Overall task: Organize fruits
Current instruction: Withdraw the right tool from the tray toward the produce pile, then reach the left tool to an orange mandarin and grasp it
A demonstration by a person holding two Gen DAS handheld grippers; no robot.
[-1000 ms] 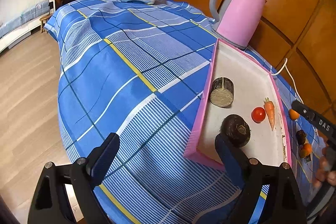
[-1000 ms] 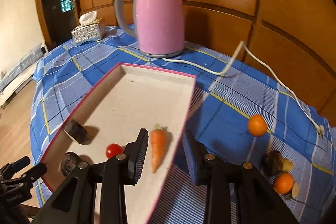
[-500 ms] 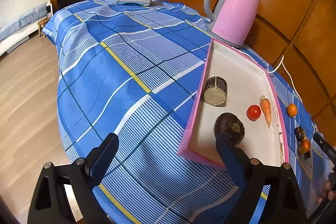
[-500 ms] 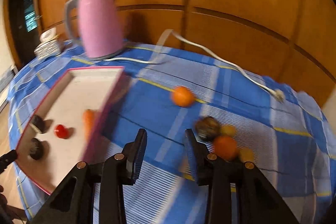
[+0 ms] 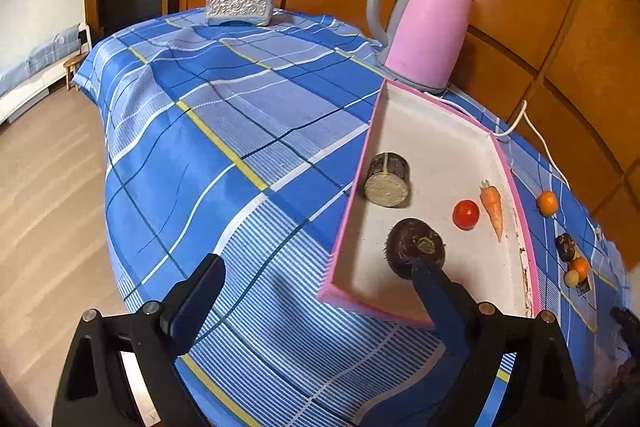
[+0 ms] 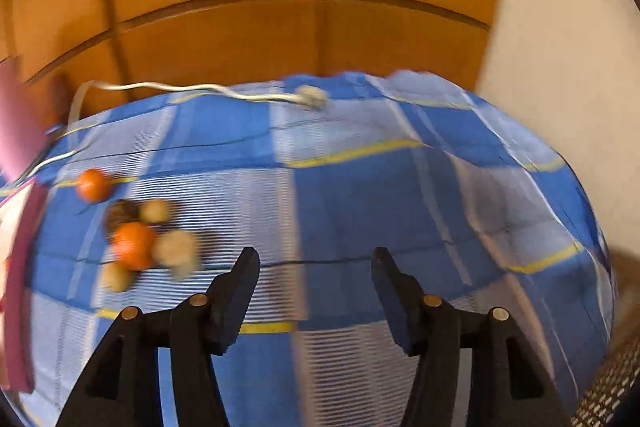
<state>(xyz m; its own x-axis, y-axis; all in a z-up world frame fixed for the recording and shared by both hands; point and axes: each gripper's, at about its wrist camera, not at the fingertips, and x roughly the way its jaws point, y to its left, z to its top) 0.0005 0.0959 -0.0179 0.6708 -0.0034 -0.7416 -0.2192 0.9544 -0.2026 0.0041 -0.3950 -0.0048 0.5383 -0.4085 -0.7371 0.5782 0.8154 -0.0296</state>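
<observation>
Fruits are found in two groups; some lie in a pink-rimmed tray (image 5: 345, 223) and others lie loose on the blue checked cloth (image 5: 224, 131). The left gripper (image 5: 316, 277) is held with its jaws spread wide and nothing between them; the near corner of the tray is seen just beyond the right-hand jaw, while the left-hand jaw stands over bare cloth. Within the tray, a dark round item (image 5: 415, 247) is recorded just ahead of the right-hand jaw tip; a cut cylinder (image 5: 387, 179) lies further ahead; a red tomato (image 5: 465, 213) and a small carrot (image 5: 493, 206) lie side by side to the right of that jaw, close to the tray's far rim. A pink kettle (image 5: 424, 27) is noted beyond the tray's far end, and a tissue box (image 5: 240, 5) far ahead at the cloth's edge.

The right gripper (image 6: 314, 265) is observed with its jaws opening, about half apart, and nothing between them; only cloth is seen in the gap. The picture is blurred. A single orange (image 6: 93, 185) is seen well to the left of the left-hand jaw; a loose cluster (image 6: 150, 241) of an orange fruit, a dark piece and pale pieces lies nearer, just left of that jaw; their kinds cannot be told. A white cord (image 6: 192, 89) is laid across the cloth far ahead.
</observation>
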